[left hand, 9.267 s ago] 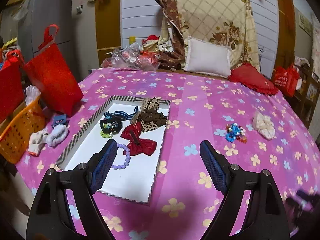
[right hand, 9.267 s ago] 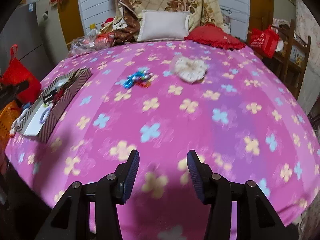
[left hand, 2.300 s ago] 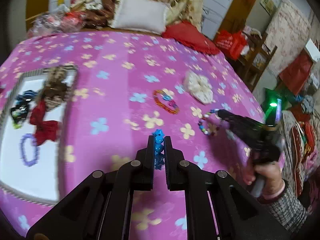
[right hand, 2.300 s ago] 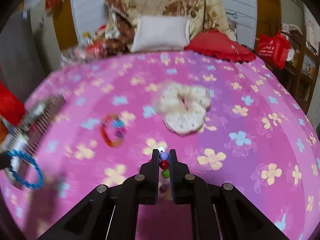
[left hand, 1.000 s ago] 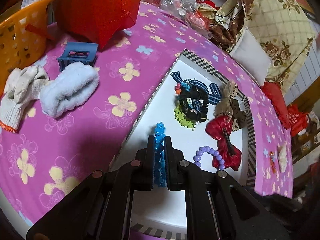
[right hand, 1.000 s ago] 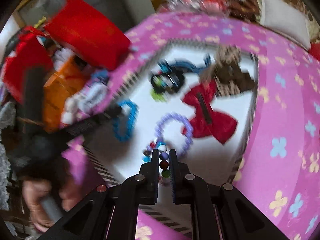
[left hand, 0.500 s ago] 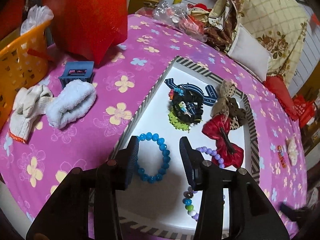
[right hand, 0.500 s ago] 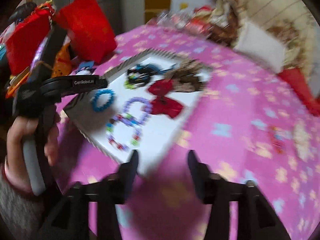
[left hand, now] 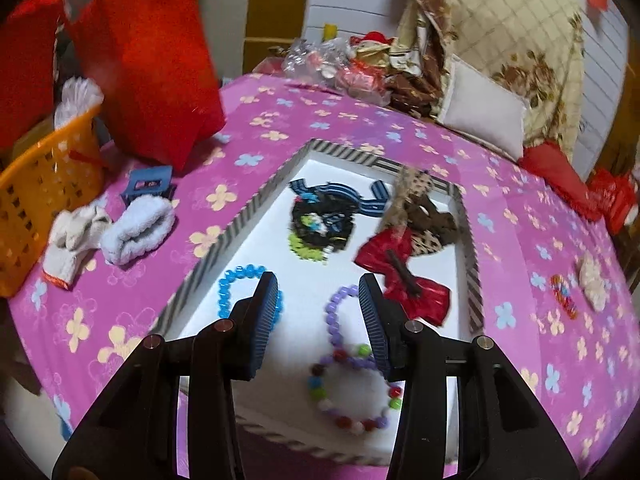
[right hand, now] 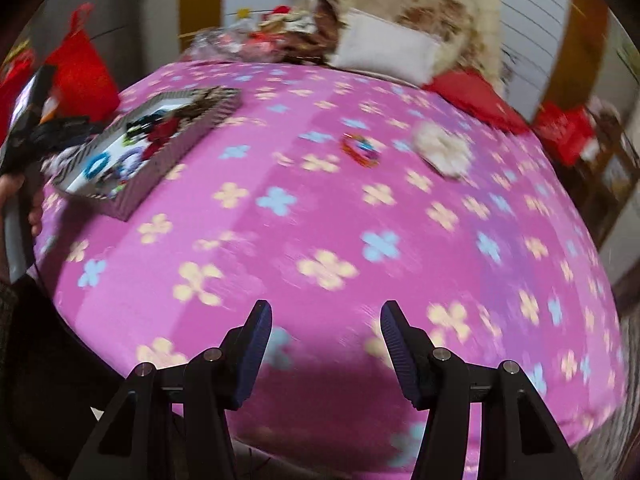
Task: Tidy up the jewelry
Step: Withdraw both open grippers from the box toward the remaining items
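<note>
Progress, judged: mostly done. The white tray with striped rim [left hand: 474,276], centre of the left wrist view, holds a blue faceted-bead bracelet [left hand: 236,284], a lilac round-bead bracelet [left hand: 340,312], a multicoloured bead bracelet [left hand: 356,392], a glossy red fabric bow [left hand: 404,276] and dark hair ties.

Outstanding, upper centre of the right wrist view on the pink flowered cloth [right hand: 320,220]: a red-and-blue beaded ring [right hand: 360,150] and a cream ruffled scrunchie [right hand: 442,150].

Left gripper [left hand: 318,292] and right gripper [right hand: 326,324]: jaws apart, empty.
</note>
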`<action>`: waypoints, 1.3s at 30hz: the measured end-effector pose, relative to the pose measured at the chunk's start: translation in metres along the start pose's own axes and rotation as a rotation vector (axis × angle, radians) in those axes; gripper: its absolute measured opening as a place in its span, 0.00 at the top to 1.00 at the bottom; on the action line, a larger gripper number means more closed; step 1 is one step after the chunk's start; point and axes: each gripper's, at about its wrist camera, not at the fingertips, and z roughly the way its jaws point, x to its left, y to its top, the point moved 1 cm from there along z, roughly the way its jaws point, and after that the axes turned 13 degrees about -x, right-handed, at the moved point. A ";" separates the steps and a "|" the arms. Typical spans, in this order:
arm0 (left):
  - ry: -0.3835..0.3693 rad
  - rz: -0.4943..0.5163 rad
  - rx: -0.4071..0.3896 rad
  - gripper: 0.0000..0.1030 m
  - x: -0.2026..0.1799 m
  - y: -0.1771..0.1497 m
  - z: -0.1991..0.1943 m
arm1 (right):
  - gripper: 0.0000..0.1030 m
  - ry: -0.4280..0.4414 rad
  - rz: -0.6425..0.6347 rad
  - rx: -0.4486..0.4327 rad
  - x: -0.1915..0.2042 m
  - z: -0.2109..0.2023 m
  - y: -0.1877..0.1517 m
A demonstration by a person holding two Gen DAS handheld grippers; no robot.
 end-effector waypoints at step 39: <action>-0.212 0.197 0.165 0.44 -0.139 -0.022 -0.019 | 0.47 0.009 0.294 -0.006 -0.125 0.097 0.043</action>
